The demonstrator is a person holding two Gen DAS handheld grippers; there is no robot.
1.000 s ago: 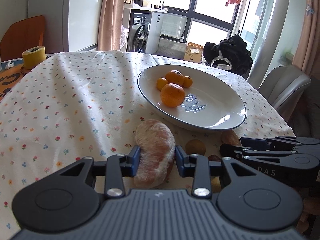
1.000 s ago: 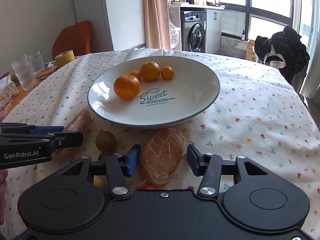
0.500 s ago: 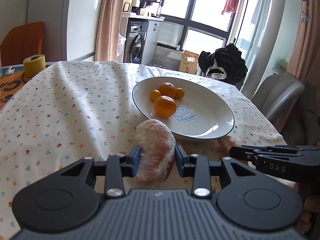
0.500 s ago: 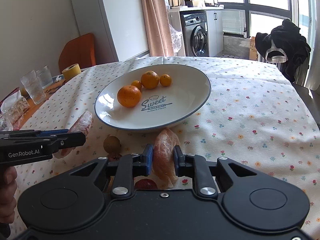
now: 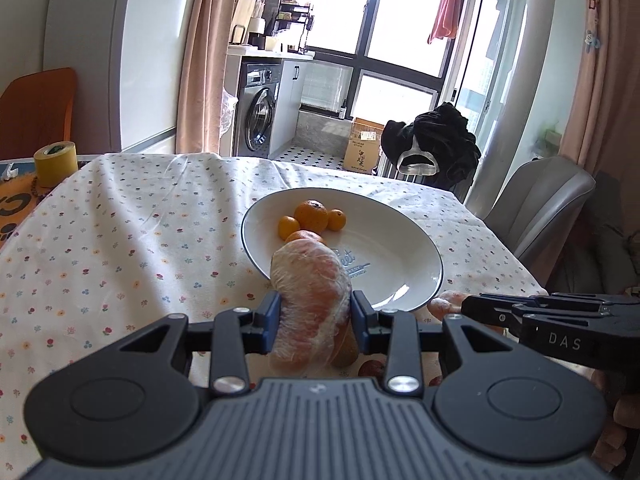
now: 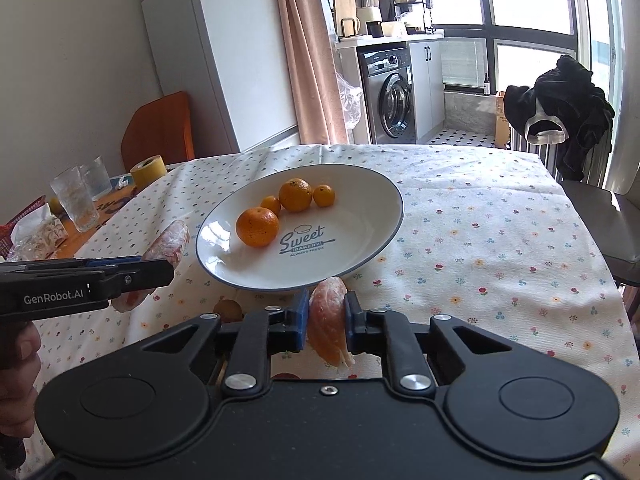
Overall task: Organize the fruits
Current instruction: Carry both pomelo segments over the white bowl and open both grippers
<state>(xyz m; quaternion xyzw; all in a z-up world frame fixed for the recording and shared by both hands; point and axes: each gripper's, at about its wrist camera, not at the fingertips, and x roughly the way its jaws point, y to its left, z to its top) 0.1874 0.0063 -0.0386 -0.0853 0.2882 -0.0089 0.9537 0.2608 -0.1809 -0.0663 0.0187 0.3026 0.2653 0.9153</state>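
Pink-fleshed fruit: two peeled pomelo segments were held clear of the floral tablecloth [image 6: 480, 240], near the table's front edge.
Left segment: the larger wrapped segment [image 5: 310, 300] stood upright between the left gripper's [image 5: 316, 322] blue pads, which pressed on both its sides.
Right segment: the thinner bare segment [image 6: 328, 320] was pinched on edge in the right gripper [image 6: 326, 322]; its jaws had just been closing and were nearly together on it.
Plate: a white plate [image 6: 360, 248] with a dark rim and "Sweet" lettering lay on the cloth just beyond both segments, toward the table's middle.
Oranges: four oranges [image 6: 257, 227] sat in the plate's far-left part, three touching in a row, the biggest nearer.
Loose fruit: a small brown fruit [image 6: 228, 310] lay on the cloth by the plate's near rim.
Left edge: a yellow tape roll [image 6: 148, 170] and two glasses [image 6: 74, 200] stood where the cloth ended.
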